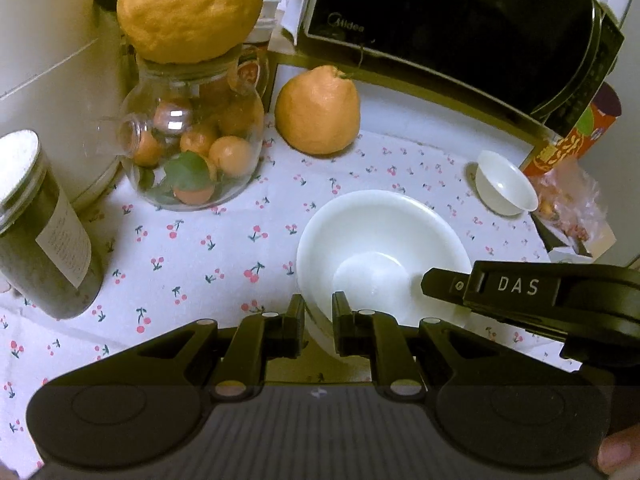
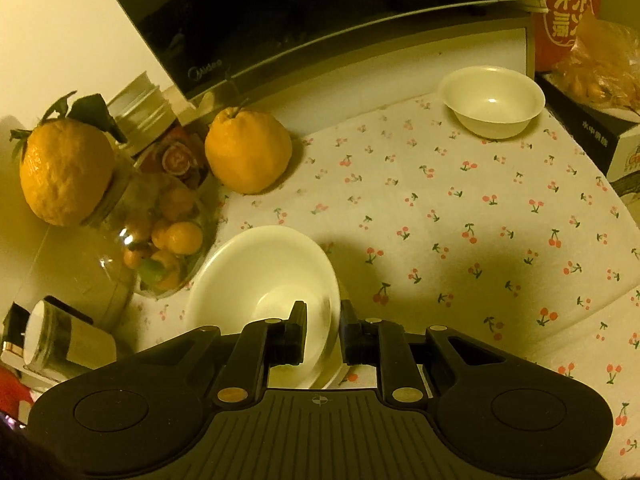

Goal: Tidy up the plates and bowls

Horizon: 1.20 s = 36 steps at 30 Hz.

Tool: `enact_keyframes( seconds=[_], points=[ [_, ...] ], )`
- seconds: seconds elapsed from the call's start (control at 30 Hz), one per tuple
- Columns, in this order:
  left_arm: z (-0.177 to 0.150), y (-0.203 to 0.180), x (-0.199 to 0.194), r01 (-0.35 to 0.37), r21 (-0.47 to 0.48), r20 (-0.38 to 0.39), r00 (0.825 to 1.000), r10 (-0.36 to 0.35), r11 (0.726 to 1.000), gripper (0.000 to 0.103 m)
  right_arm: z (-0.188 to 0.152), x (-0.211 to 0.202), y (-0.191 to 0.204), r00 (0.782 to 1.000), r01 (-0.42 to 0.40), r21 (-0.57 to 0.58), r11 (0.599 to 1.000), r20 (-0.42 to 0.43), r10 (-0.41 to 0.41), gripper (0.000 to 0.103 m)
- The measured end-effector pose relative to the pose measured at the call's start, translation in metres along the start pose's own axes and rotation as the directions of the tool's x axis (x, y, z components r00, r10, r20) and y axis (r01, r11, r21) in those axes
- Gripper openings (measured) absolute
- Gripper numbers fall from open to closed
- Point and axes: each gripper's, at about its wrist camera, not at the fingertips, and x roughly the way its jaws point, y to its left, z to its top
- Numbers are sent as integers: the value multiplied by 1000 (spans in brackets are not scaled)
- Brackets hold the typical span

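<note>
Two grippers, left [image 1: 319,326] and right [image 2: 323,334], clamp large white ceramic bowl's [image 1: 380,256] rim; carrying step. Next, probably: nest with small white bowl [image 2: 491,100].

Cherry-print tablecloth [image 1: 192,248] over a table. Black microwave [image 1: 460,28] at the back on a white shelf, pale wall [image 1: 44,40] to the left. Dim, yellowish light; deep shadow across the cloth.

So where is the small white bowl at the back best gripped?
By the rim of the small bowl, probably from above on its near side: it stands upright, mouth open, with bare tablecloth in front and boxes crowding its right.
</note>
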Motion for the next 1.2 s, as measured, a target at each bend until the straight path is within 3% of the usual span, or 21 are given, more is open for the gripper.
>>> enact_keyframes(
  seconds=[0.37, 0.43, 0.6, 0.67, 0.73, 1.0, 1.2],
  points=[
    [-1, 3, 4, -7, -8, -16, 1000, 7, 1000, 13, -1, 1, 1, 1000, 2, -12, 1000, -10, -2, 19],
    [-1, 3, 4, -14, -10, -16, 1000, 14, 1000, 22, 0, 1, 1, 1000, -1, -7, 1000, -10, 1, 22],
    [-1, 4, 5, -20, -21, -22, 1000, 20, 1000, 38, 1, -1, 1, 999, -37, 15, 999, -17, 37, 43],
    [-1, 4, 5, -24, -23, -21, 1000, 24, 999, 46, 1, -4, 2, 1000, -24, 10, 1000, -3, 24, 61],
    [-1, 4, 5, -25, -26, -19, 1000, 25, 999, 52, 2, -6, 2, 1000, -2, 3, 1000, 19, 2, 69],
    [-1, 5, 3, -13, -45, -11, 1000, 13, 999, 68, 6, -10, -13, 1000, -8, 53, 999, 25, 7, 69],
    [0, 3, 0, -1, -53, -4, 1000, 1, 999, 78, 8, -17, -23, 999, 7, 44, 999, 42, -9, 78]
  ],
)
